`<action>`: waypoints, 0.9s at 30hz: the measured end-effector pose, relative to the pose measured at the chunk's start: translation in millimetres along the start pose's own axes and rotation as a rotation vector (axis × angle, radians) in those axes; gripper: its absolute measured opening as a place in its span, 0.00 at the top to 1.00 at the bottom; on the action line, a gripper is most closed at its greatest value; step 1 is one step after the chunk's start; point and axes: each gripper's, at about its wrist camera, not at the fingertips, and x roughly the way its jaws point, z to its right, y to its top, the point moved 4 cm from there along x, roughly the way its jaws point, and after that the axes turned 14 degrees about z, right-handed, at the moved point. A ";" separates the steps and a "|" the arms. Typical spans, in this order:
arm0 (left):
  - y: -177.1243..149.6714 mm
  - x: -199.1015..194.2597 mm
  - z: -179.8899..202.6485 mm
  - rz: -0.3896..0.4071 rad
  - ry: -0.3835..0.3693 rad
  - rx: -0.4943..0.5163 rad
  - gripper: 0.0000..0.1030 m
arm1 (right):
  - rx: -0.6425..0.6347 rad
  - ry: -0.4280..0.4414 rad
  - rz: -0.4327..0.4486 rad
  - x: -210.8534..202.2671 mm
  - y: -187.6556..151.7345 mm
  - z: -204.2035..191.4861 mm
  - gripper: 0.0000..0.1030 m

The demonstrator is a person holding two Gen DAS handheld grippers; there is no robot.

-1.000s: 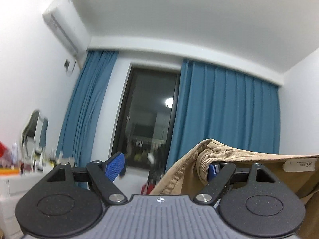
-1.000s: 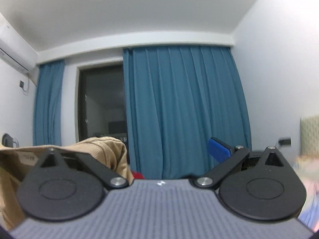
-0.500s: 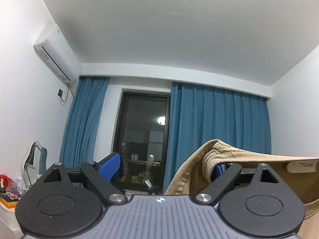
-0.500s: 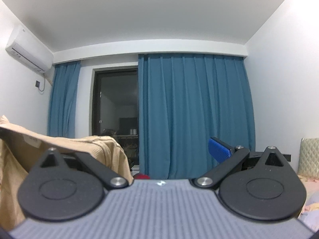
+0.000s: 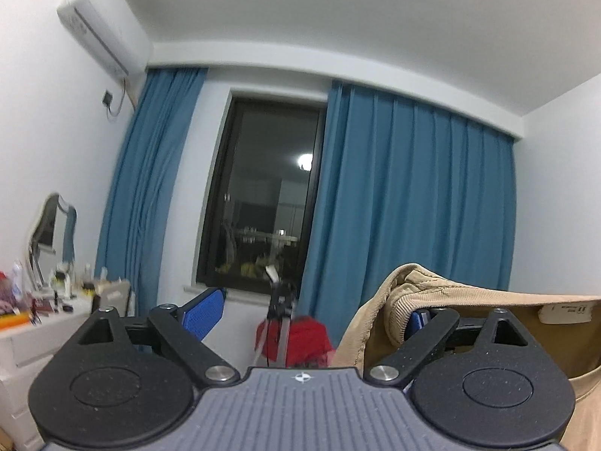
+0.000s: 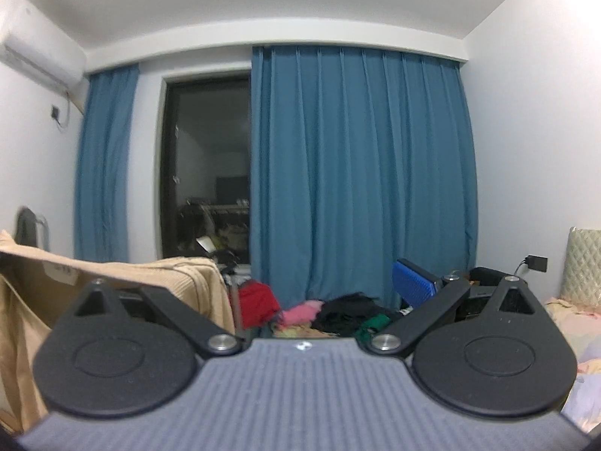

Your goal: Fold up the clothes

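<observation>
I have the tan garment [image 5: 469, 323] up in the air, stretched between my two tools, and no fold is made yet as far as I can judge. In the left wrist view the left gripper [image 5: 311, 314] shows one blue pad [image 5: 204, 314] bare at about 9 o'clock, while the other pad sits tucked under the ribbed hem at 3 o'clock. The jaws stand wide, so the cloth looks hooked over that one finger rather than pinched. A white label [image 5: 565, 310] shows inside the garment at 3 o'clock, which tells me I am looking into its inner side.

The right gripper [image 6: 293, 293] mirrors this: its blue pad [image 6: 413, 287] is bare at 3 o'clock and the jaws are spread, with the garment [image 6: 180, 274] draped over the finger at 9 o'clock. That finger's pad is hidden by fabric, so I cannot be sure how firmly it carries the cloth.

Both cameras point at the blue curtains [image 6: 360, 173] and the dark window [image 5: 263, 203], not at any laying surface. A heap of other clothes [image 6: 311, 310] lies low at 6 o'clock in the right view, unfolded. So I judge this as early: the piece is spread and lifted, and laying it flat, folding it, and doing the rest of the pile remain.
</observation>
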 end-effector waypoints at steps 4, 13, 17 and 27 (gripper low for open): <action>-75.8 74.7 -1.2 -0.086 0.013 -0.009 0.06 | -0.038 -0.039 -0.075 72.9 -50.5 -2.4 0.01; -341.1 252.7 5.8 -0.402 -0.033 0.155 0.04 | -0.009 -0.087 -0.370 250.4 -297.4 30.8 0.01; -467.3 314.9 -0.2 -0.562 -0.074 0.203 0.05 | 0.025 -0.079 -0.550 315.6 -427.2 49.5 0.01; -613.2 381.8 -0.9 -0.910 -0.330 0.439 0.09 | -0.248 0.224 -0.959 373.1 -589.7 16.6 0.01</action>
